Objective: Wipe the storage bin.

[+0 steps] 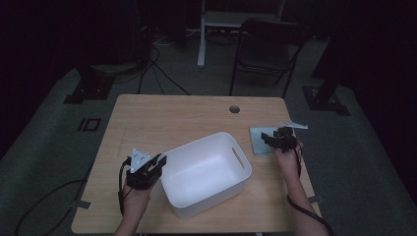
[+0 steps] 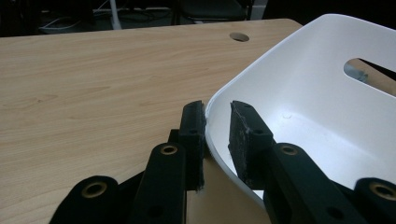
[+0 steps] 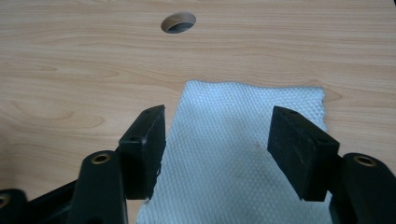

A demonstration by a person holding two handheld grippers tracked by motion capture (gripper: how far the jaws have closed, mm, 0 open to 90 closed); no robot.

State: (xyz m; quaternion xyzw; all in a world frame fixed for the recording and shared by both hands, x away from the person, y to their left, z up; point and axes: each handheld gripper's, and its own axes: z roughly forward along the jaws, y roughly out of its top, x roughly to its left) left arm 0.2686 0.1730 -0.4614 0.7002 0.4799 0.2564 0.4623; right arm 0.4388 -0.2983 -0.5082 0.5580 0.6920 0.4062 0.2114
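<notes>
Left tongs [image 2: 217, 133] clamped on white bin [image 1: 206, 169] rim, right tongs [image 3: 219, 154] spread above pale cloth [image 3: 233, 154], cable hole [image 3: 178, 22] beyond

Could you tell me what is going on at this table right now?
A person works with two handheld grippers. The left gripper straddles the rim of a white bin, one jaw on each side of the wall. The right gripper hangs open over a pale cloth lying flat on the table, not yet gripping it.

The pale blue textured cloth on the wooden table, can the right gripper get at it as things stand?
Probably yes. The right gripper hangs over the pale blue textured cloth with its jaws apart, nothing between them and the fabric, which lies flat beside the white plastic bin.
</notes>
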